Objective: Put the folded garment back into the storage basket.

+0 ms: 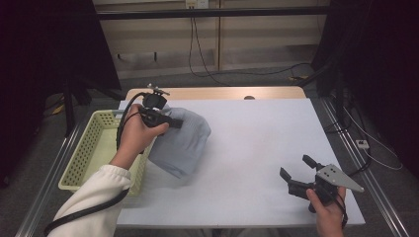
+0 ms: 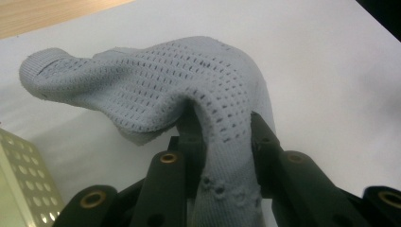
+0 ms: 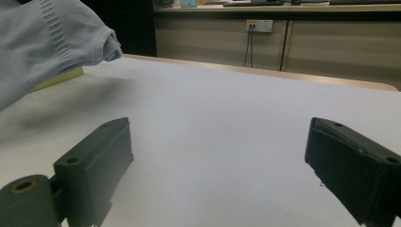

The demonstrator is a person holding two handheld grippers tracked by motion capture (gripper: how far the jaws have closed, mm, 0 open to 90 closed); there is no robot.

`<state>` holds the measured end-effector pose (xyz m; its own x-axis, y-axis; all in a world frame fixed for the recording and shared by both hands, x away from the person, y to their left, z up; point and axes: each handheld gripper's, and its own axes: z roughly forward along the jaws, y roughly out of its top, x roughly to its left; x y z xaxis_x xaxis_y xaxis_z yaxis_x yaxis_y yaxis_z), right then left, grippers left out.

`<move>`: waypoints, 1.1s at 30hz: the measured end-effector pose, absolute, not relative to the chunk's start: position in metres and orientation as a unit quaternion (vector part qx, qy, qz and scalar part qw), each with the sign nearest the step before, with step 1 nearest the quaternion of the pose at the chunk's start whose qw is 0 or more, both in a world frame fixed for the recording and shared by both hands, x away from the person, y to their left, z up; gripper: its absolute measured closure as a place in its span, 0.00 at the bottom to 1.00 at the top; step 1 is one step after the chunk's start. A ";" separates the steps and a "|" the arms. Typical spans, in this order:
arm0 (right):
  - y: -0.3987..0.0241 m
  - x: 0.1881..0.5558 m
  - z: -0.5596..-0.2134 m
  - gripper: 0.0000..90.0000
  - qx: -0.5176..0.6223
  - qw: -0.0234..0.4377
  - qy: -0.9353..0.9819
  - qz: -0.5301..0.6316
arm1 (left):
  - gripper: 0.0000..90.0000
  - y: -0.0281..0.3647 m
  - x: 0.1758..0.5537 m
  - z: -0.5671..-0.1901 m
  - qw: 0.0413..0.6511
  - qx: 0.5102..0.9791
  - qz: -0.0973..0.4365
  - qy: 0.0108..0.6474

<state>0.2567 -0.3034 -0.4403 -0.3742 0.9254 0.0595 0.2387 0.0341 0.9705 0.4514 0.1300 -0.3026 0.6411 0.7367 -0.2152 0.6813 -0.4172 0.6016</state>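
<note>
A pale blue-grey knitted garment (image 1: 183, 140) hangs lifted off the white table, held up at its top edge. My left gripper (image 1: 170, 120) is shut on a fold of it; in the left gripper view the knit (image 2: 156, 90) bunches between the two black jaws and drapes off to the left. The garment's lower part still rests on the table beside the basket. My right gripper (image 1: 297, 170) stays low near the table's front right corner, open with nothing between its fingers (image 3: 97, 165). In the right gripper view the garment (image 3: 42, 42) hangs at the far left.
A pale yellow-green perforated basket (image 1: 94, 148) stands at the table's left edge, partly over it. The white table top (image 1: 257, 143) has a wooden strip along its far edge. Dark stands and cables lie on the floor around it.
</note>
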 end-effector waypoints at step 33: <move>-0.304 0.257 -0.440 0.10 0.454 0.328 0.640 0.526 | 0.81 0.160 0.466 -0.262 0.336 0.829 0.071 0.441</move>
<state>0.2568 -0.3041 -0.4400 -0.3728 0.9261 0.0583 0.2372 0.0344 0.9708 0.4658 0.1596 -0.2620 0.6003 0.7796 -0.1787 0.6835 -0.3841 0.6207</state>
